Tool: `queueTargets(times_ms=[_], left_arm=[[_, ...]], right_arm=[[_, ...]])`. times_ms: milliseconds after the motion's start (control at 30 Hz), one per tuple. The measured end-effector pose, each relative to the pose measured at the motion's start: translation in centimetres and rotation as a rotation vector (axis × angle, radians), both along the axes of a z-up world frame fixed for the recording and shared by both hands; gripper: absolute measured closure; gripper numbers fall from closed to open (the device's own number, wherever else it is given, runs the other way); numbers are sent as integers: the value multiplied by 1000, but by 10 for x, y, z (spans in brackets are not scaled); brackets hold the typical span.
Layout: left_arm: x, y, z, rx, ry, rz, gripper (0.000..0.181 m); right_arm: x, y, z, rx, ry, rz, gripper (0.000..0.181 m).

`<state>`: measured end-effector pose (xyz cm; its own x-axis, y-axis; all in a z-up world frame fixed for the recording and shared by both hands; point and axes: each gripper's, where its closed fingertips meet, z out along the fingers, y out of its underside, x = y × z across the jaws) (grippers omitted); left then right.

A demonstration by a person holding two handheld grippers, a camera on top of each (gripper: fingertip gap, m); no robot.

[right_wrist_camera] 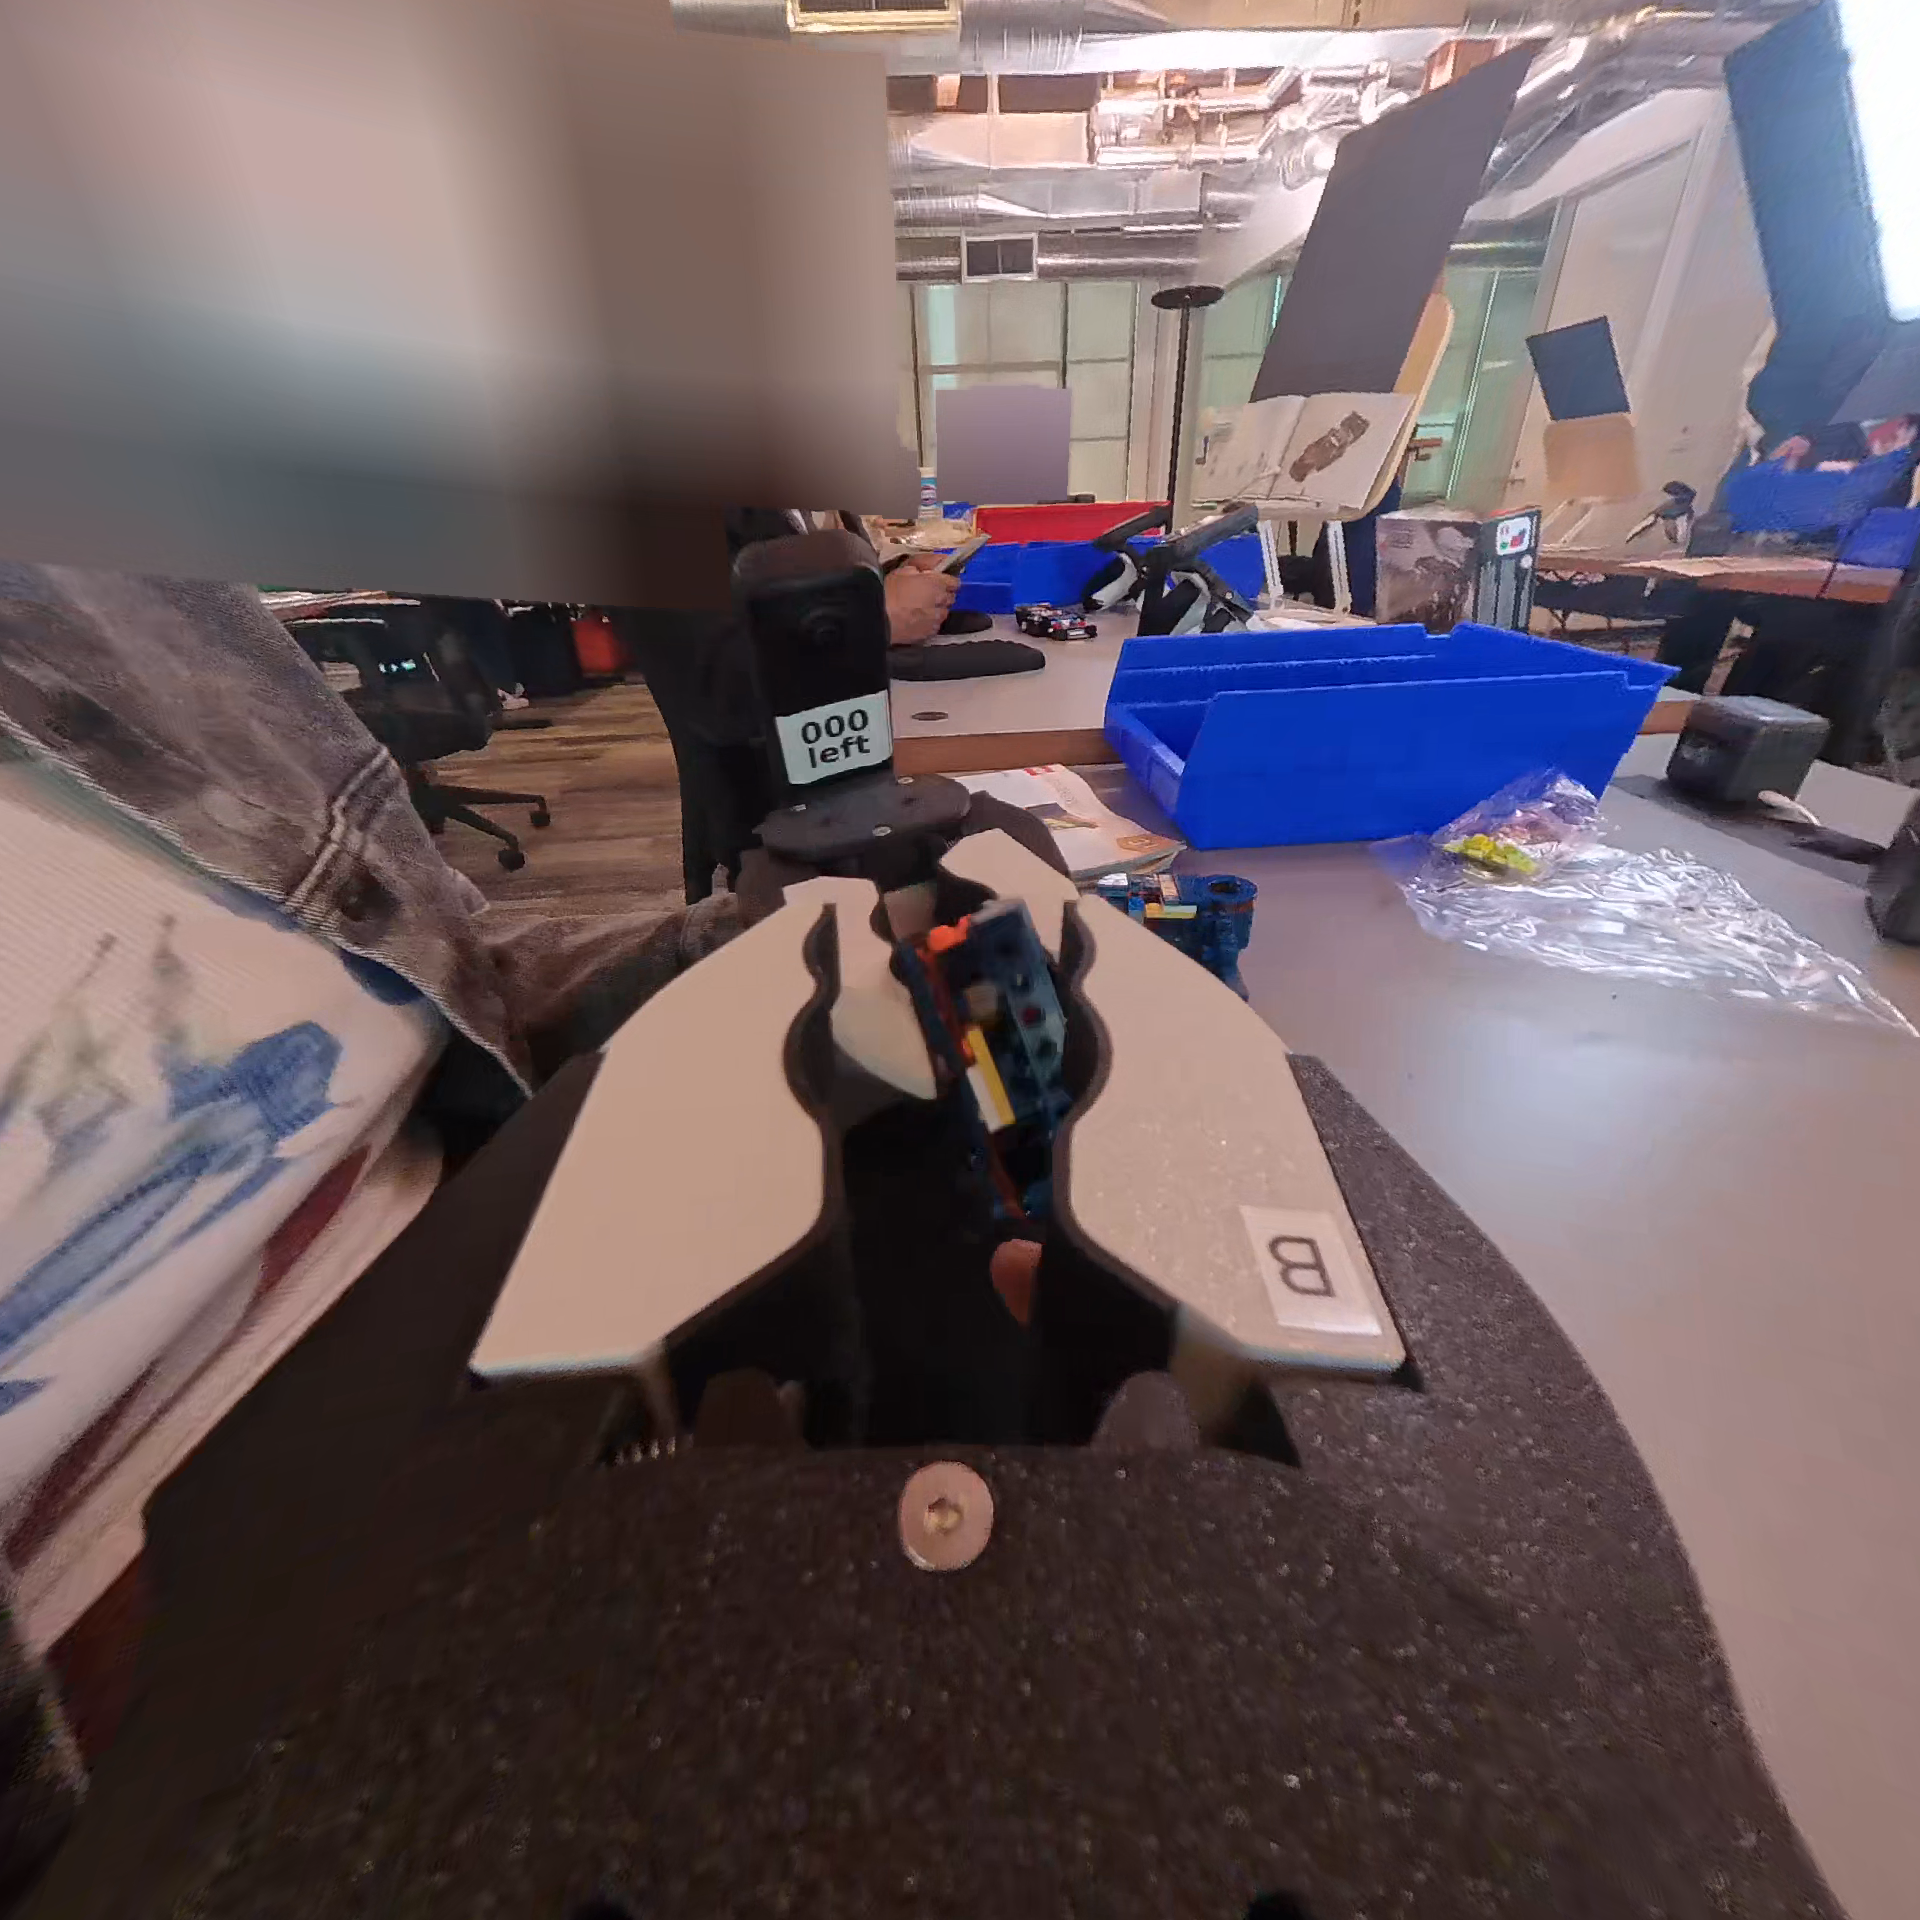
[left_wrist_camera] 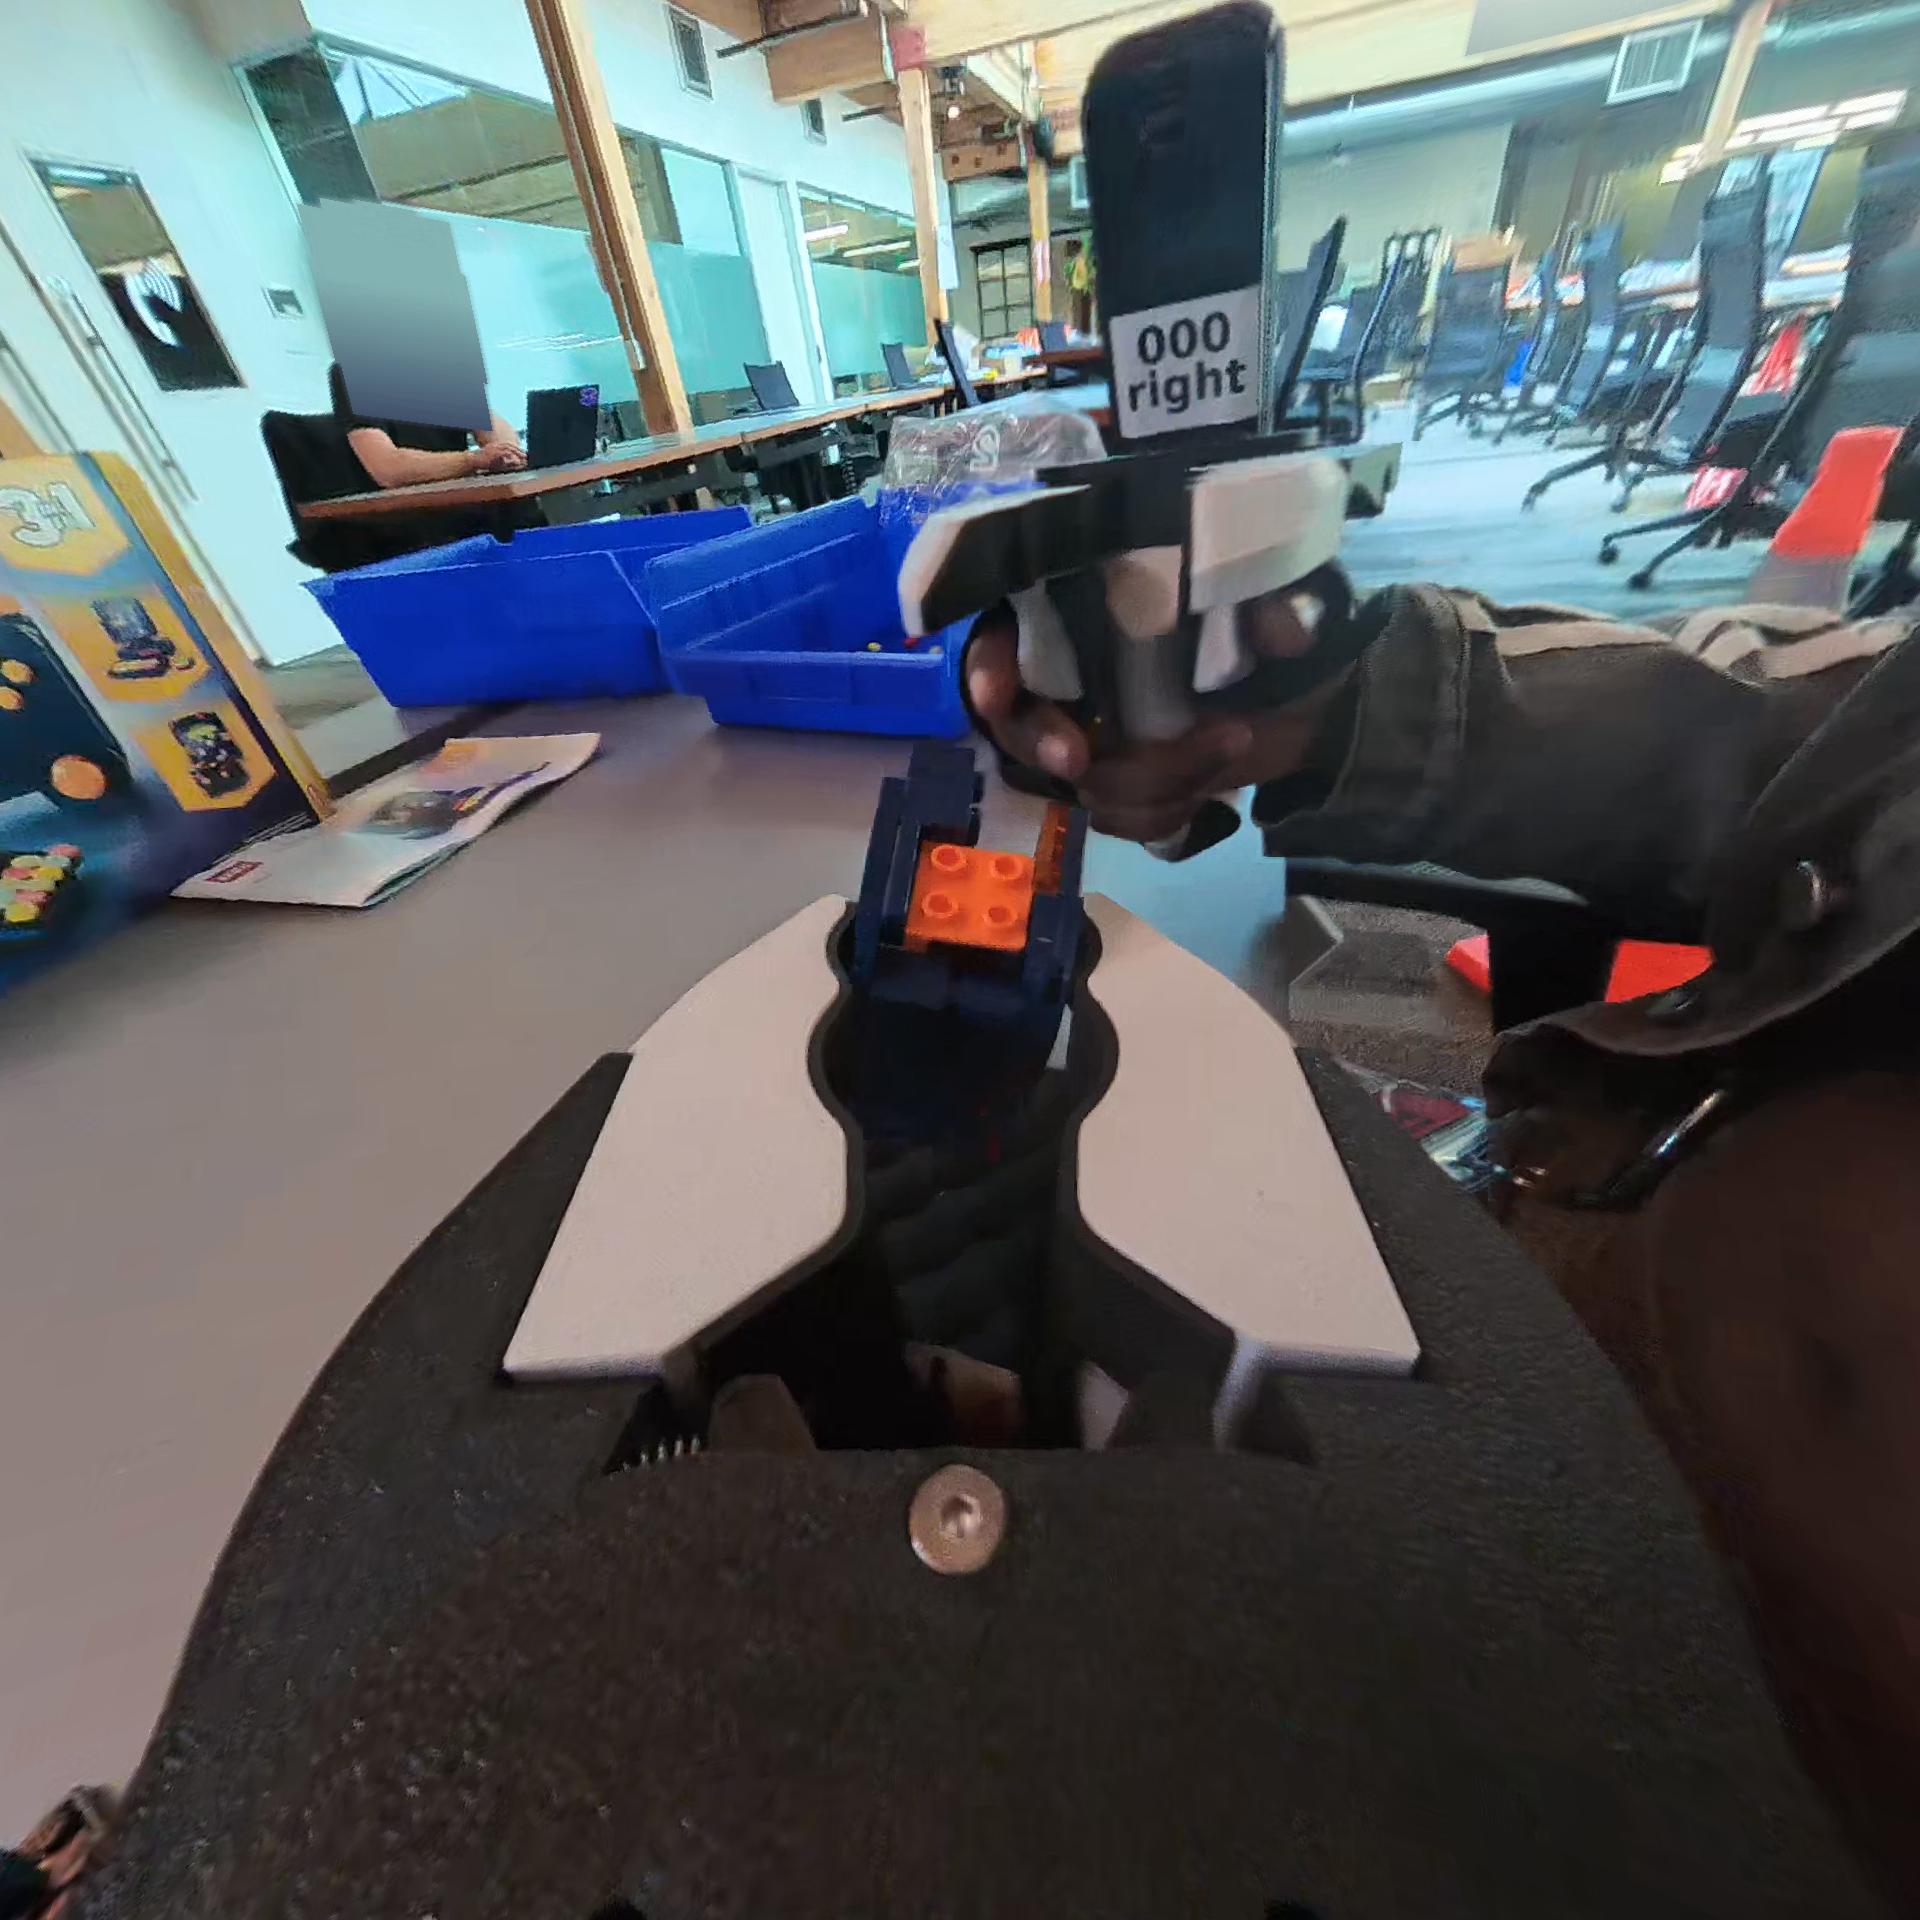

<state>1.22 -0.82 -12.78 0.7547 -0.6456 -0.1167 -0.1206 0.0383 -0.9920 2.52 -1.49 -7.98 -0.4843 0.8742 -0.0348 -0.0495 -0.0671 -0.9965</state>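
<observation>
Dark-blue bricks are making up most of the small brick assembly (left_wrist_camera: 961,935), with an orange studded plate set into its top face; from the right wrist view the same assembly (right_wrist_camera: 1003,1023) is showing a yellow strip and an orange piece along its side. It is being held up above the grey table (left_wrist_camera: 312,1091), pinched at its base by the left gripper (left_wrist_camera: 961,940), whose white fingers are closing against both sides. The right gripper (right_wrist_camera: 951,935) is reaching in from the opposite end; its jaws are standing around the bricks, but whether they are pressing on them cannot be told. Blue bins (left_wrist_camera: 727,613) are sitting behind on the table, near a booklet (left_wrist_camera: 405,821) and a printed box (left_wrist_camera: 114,696). A second blue brick cluster (right_wrist_camera: 1184,914) and a crumpled clear bag (right_wrist_camera: 1621,914) are lying beside another blue bin (right_wrist_camera: 1371,727).
</observation>
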Motion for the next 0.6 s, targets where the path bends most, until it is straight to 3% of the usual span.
queueTargets(times_ms=[200, 467, 500, 567, 600], left_arm=[[1, 0, -4, -34, 6, -12, 145], [2, -5, -5, -43, 16, -56, 145], [2, -5, -6, -48, 22, -62, 145], [-1, -6, -12, -81, 65, -53, 145], [-3, -7, -13, -97, 83, -49, 136]], right_arm=[[-24, 5, -22, 307, -37, -73, 148], [-28, 1, -40, 268, -127, 86, 155], [-29, -1, -44, 289, -146, 108, 168], [-31, -3, -43, 329, -126, 115, 169], [-32, -3, -45, 343, -139, 114, 169]])
